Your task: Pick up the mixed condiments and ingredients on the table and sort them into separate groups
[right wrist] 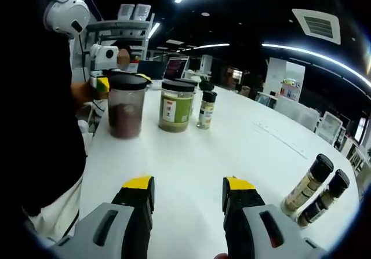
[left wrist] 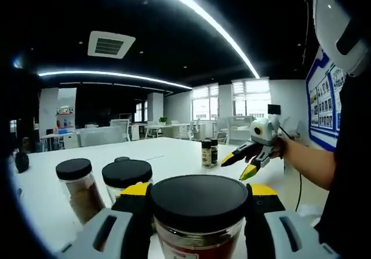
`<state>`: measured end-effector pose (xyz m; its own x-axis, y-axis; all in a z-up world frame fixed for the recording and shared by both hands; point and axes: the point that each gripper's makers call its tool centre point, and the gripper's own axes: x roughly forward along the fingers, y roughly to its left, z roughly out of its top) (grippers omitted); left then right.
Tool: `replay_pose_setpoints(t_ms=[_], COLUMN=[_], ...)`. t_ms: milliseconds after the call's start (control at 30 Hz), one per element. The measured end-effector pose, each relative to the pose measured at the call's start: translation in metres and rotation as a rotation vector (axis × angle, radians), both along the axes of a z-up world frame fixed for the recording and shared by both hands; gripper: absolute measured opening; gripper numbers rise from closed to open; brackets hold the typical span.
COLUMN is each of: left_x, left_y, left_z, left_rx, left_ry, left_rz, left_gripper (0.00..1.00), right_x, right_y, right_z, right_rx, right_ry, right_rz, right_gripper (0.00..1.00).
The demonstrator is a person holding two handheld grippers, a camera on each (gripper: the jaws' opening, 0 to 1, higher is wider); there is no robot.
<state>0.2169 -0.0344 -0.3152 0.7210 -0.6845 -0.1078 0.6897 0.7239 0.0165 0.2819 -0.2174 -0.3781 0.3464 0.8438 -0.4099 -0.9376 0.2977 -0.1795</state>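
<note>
Left gripper view is showing the left gripper (left wrist: 199,212) with its jaws clamping a black-lidded jar of dark red contents (left wrist: 199,204) at six o'clock. Two more black-lidded jars are standing on the white tabletop (left wrist: 174,149) at about eight o'clock: a spice jar (left wrist: 78,186) and a wider jar (left wrist: 126,175). Two small shakers (left wrist: 209,152) are sitting near centre, and the right gripper (left wrist: 243,163) is hovering just beside them at three o'clock, jaws apart.

Right gripper view is showing the right gripper's own jaws apart and holding nothing, low over bare tabletop. Two slim shakers are lying at four o'clock (right wrist: 316,192). At ten o'clock the red jar is standing beside a green-labelled jar (right wrist: 175,105) and a small shaker (right wrist: 205,109).

The main risk, I'd judge, is the clamped jar slipping if the grip is only catching the smooth lid rim, or knocking its close neighbours as it is lifting away.
</note>
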Motion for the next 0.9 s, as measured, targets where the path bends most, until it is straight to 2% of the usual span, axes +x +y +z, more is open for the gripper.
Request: replay_pose_setpoints(t_ms=[400,733,900], left_x=[0.016,0.043,0.058], left_y=[0.091,0.145,0.17], left_z=[0.016,0.019,0.025], left_rx=[0.012,0.044,0.027], left_ry=[-0.034,-0.059,-0.062], left_rz=[0.239,0.391,0.459], left_gripper=[0.63,0.63,0.63], right_x=[0.001,0.0,-0.002], right_y=[0.005,0.002,0.002], right_z=[0.0,0.0,0.001], right_rx=[-0.008,-0.014,-0.011], right_ry=[-0.002,-0.006,-0.011], right_rz=[0.018,0.01,0.007], right_gripper=[0.47,0.48,0.48])
